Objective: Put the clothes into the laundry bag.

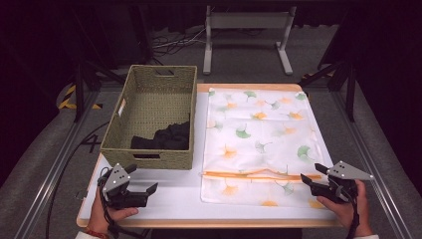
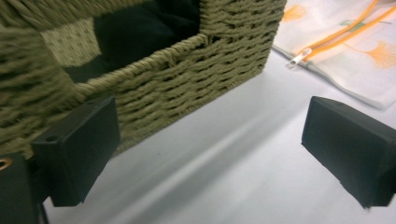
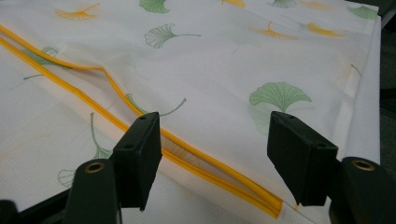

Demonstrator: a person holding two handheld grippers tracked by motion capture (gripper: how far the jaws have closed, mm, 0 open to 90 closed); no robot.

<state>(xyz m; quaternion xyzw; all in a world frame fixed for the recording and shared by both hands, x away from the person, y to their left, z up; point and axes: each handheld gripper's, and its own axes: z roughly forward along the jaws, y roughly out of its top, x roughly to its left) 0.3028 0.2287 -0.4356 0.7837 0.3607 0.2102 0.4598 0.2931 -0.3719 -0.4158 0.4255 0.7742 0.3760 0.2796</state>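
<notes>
Nearest to us, the right gripper (image 1: 314, 178) hangs with its jaws spread wide and nothing between them, straddling the end of the orange zipper (image 3: 196, 158) of the white laundry bag (image 1: 259, 134), which lies flat directly ahead of and beneath it. We judge the step in hand to be opening or gripping the bag mouth, where the zipper already gapes a little ahead of the jaws; to do this well we would lower one pad into that gap and pinch the upper layer alone, since catching both layers would keep the bag shut. Our left gripper (image 1: 144, 185) also stands wide and empty (resting low over bare table), with the woven basket (image 2: 187, 60) just ahead of its jaws and the dark clothing (image 1: 166, 137) inside it beyond the near wall. We note the zipper pull (image 2: 299, 57) lying off to the right of the left jaws. Beneath both, the white table (image 1: 179, 194) has a wooden edge; beyond it we see grey floor, black curtains, cables and a metal stand (image 1: 246, 30).
</notes>
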